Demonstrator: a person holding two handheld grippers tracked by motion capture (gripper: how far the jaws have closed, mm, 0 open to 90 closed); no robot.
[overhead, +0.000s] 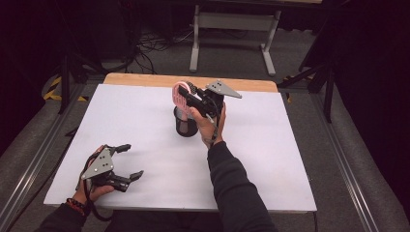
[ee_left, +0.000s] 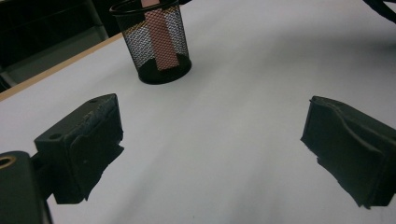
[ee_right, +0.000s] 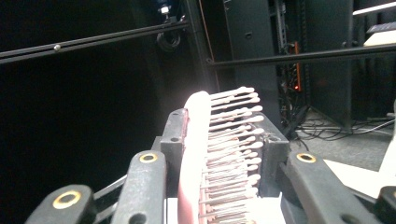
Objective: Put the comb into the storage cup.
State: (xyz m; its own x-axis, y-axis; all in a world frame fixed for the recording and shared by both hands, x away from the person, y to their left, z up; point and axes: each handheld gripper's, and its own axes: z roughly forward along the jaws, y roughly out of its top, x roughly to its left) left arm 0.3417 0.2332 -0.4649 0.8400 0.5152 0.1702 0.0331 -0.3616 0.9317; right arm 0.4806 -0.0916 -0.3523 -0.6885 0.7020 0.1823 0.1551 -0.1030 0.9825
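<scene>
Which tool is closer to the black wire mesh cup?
The right one. The right tool is just above the black wire mesh cup, holding the pink hairbrush whose handle dips inside. The left tool rests open, well off at the table's near left corner.

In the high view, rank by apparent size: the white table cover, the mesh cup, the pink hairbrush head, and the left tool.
1. White table cover, by far the largest.
2. Left tool.
3. Mesh cup and pink hairbrush head: look alike, and the right tool hides part of each, so unranked.
</scene>
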